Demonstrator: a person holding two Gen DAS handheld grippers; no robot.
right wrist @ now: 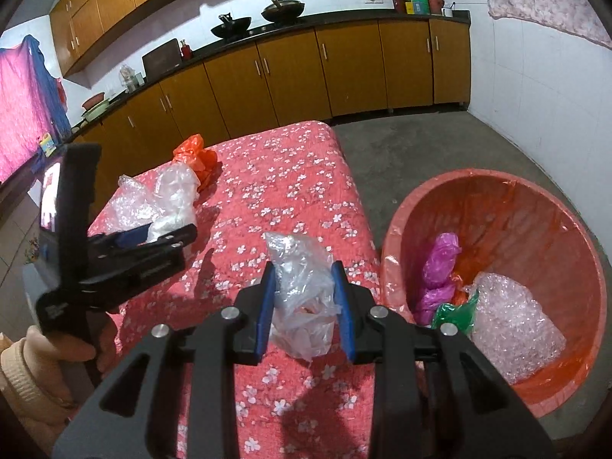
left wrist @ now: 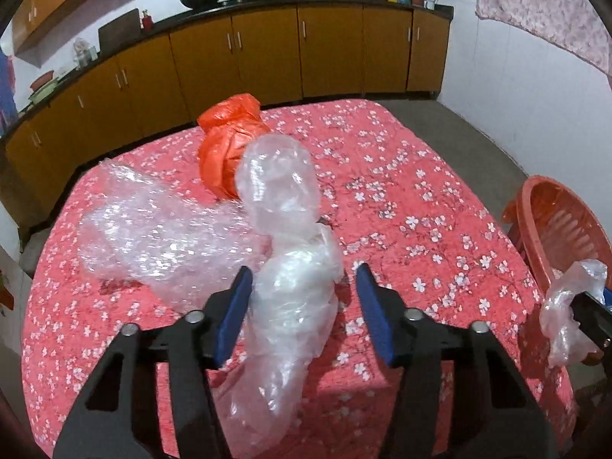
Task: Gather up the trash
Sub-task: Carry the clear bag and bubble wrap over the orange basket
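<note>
A long crumpled clear plastic bag [left wrist: 283, 191] lies on the table between the jaws of my left gripper [left wrist: 304, 271]. Its left pad touches the bag and the right pad stands a little clear of it. Bubble wrap [left wrist: 153, 237] lies to the left and an orange bag [left wrist: 225, 141] behind. My right gripper [right wrist: 303, 267] is shut on a smaller crumpled clear plastic bag [right wrist: 302, 306], held above the table's right edge. Beside it on the floor stands a red bin [right wrist: 497, 187] with purple, green and bubble-wrap trash in it. The right wrist view also shows the left gripper [right wrist: 168, 235].
The table wears a pink flowered cloth [left wrist: 420, 176]. Brown kitchen cabinets [right wrist: 290, 72] run along the far wall, with grey floor [right wrist: 413, 145] between them and the table. A hand in a cream sleeve [right wrist: 23, 375] holds the left gripper's handle.
</note>
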